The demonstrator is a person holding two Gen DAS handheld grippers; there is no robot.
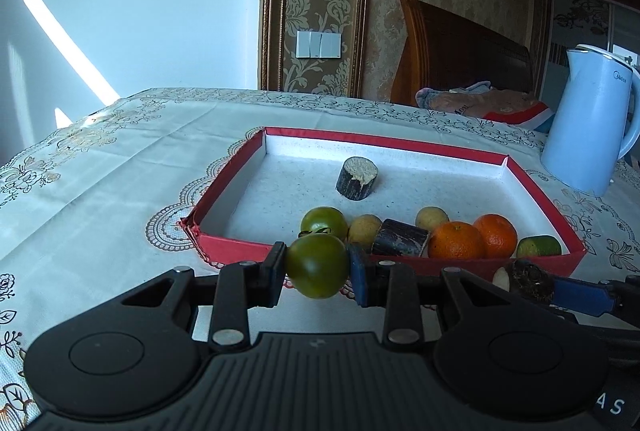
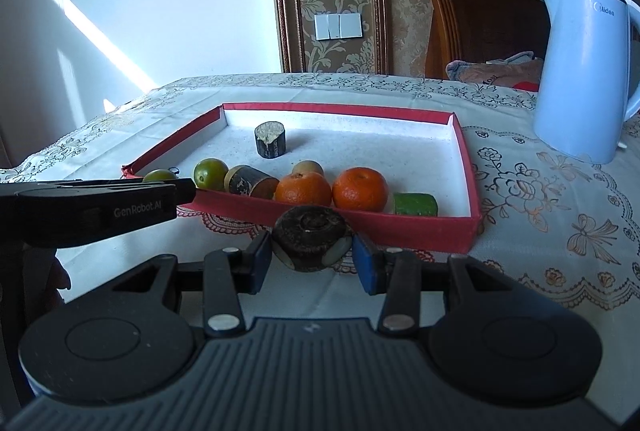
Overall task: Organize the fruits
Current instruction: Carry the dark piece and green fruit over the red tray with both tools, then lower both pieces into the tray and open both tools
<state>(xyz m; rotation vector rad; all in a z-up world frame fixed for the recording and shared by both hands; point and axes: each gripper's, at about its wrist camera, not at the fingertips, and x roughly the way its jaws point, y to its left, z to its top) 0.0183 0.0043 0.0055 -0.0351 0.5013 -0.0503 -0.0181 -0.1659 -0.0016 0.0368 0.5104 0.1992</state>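
L gripper (image 1: 318, 266) was clenched on green tomato (image 1: 318, 265), held just before near wall of red tray (image 1: 240, 249). R gripper (image 2: 310, 246) was clamped on dark water chestnut (image 2: 309, 237), same spot. In tray were counted: 2 oranges (image 2: 303, 187), 2 cane pcs (image 2: 271, 139), 1 green tomato more.

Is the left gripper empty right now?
No, the left gripper is clamped on a green tomato, held just short of the red tray.
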